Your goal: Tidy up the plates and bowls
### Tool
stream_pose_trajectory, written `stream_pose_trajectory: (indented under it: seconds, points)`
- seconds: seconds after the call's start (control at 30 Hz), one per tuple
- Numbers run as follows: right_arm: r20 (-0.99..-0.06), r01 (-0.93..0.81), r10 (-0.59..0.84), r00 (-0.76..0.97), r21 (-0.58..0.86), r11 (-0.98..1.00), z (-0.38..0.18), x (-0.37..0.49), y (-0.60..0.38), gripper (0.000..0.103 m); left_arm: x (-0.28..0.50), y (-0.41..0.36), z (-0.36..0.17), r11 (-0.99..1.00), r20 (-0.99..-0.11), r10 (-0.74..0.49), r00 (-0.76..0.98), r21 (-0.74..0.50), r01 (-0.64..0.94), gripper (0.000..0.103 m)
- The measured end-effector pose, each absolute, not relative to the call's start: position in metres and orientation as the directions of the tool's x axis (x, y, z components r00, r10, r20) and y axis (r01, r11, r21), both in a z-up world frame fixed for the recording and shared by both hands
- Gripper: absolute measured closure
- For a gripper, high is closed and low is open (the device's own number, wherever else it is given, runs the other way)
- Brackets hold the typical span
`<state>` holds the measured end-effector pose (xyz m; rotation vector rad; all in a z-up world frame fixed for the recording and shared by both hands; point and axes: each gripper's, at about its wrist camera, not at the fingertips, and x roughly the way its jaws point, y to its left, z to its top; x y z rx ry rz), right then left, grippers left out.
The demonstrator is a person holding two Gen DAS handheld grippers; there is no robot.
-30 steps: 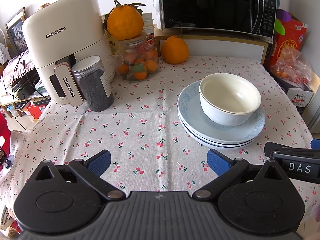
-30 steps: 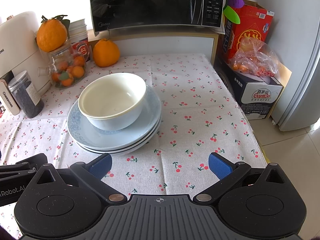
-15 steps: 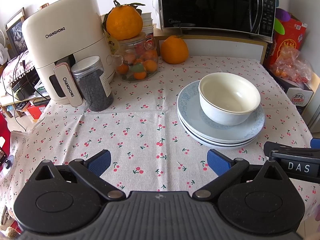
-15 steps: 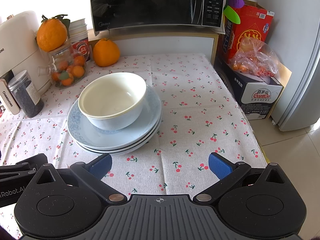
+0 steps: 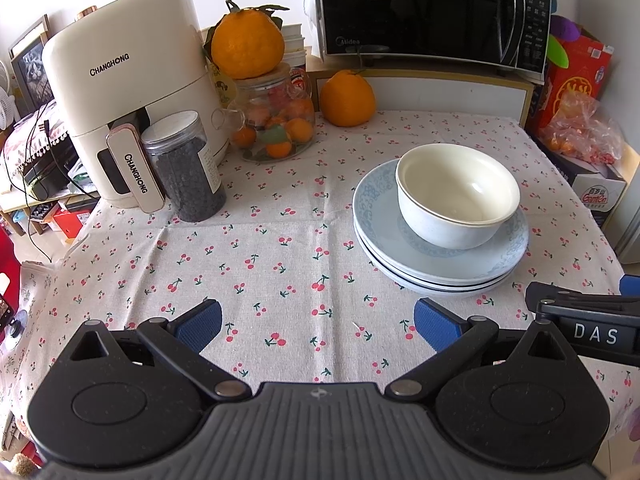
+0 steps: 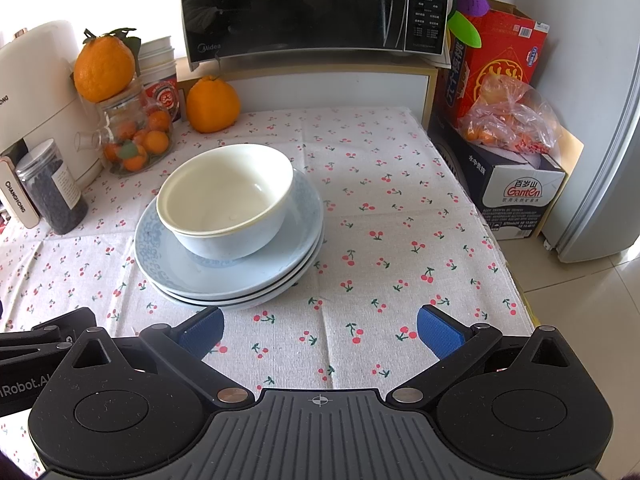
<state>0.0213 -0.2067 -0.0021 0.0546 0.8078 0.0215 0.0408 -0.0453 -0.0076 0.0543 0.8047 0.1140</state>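
Note:
A cream bowl point(image 5: 458, 194) point(image 6: 226, 204), nested in a second one, rests on a stack of pale blue plates point(image 5: 508, 256) point(image 6: 160, 256) on the cherry-print tablecloth. My left gripper point(image 5: 318, 326) hovers open above the cloth, near the front edge and to the left of the stack, holding nothing. My right gripper point(image 6: 320, 332) is also open and empty, just in front of and to the right of the plates. Each gripper's body shows at the edge of the other's view.
At the back left stand a cream air fryer point(image 5: 132, 92), a dark-filled jar point(image 5: 184, 172), a glass jar of small oranges point(image 5: 276, 124) with a large orange on top, and another orange point(image 5: 347, 98). A microwave point(image 5: 432, 12) sits behind. Boxes point(image 6: 516, 184) flank the table's right edge point(image 6: 508, 272).

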Motion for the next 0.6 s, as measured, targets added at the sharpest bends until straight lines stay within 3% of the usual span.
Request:
stream_pose_trajectory:
  seconds: [0.6]
  points:
    - [-0.722, 0.001, 0.039, 0.691, 0.055, 0.998, -0.0022, 0.0213, -0.2062, 0.0, 0.0413, -0.0469, -0.0083, 0.993, -0.718, 0.116, 0.686, 0.089, -0.075, 0.0]
